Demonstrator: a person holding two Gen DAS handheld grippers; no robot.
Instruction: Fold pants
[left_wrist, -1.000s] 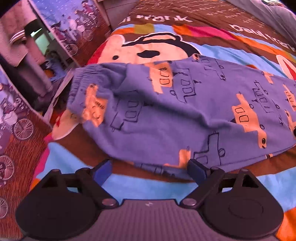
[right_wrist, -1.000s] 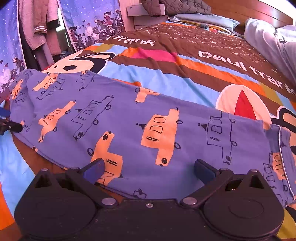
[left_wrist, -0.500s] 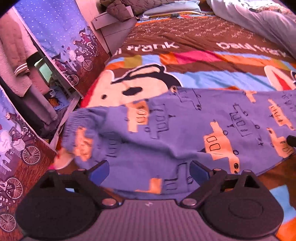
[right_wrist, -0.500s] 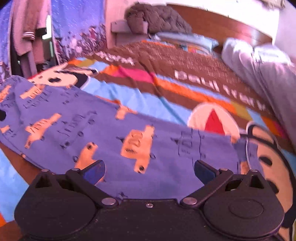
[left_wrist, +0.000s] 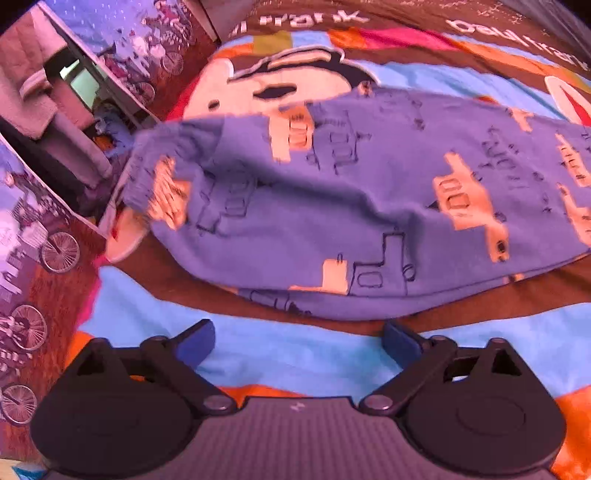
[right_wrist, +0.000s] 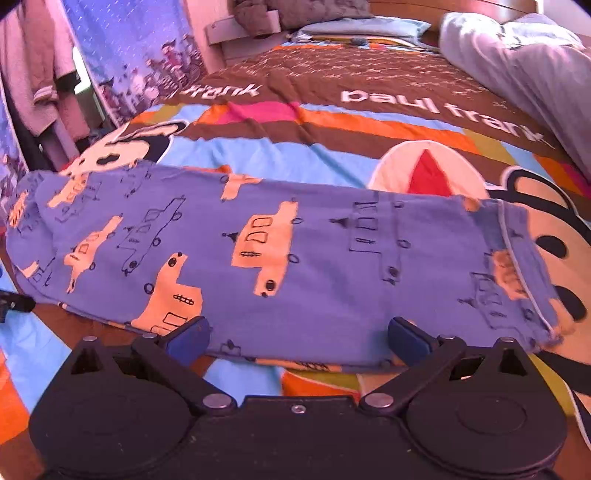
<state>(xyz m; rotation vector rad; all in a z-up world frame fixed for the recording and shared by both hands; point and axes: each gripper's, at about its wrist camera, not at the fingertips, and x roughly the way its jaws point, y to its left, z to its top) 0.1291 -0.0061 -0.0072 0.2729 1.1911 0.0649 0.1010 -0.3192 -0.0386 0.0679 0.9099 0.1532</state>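
The blue pants with orange car prints lie flat across the bedspread, doubled lengthwise. Their gathered waistband is at the left, near the bed's edge. The leg cuffs are at the right in the right wrist view. My left gripper is open above a light blue stripe, just short of the pants' near edge, with nothing between its fingers. My right gripper is open and hangs over the near edge of the pants, without pinching the cloth.
The striped cartoon bedspread covers the bed. A grey duvet lies at the far right, and pillows sit by the headboard. Left of the bed hang a bicycle-print curtain and clothes. The bed's left edge is close to the waistband.
The left gripper has drawn back from the pants' near edge, which now lies beyond its tips. The right gripper has shifted right, bringing the cuffs into view. The pants lie still.
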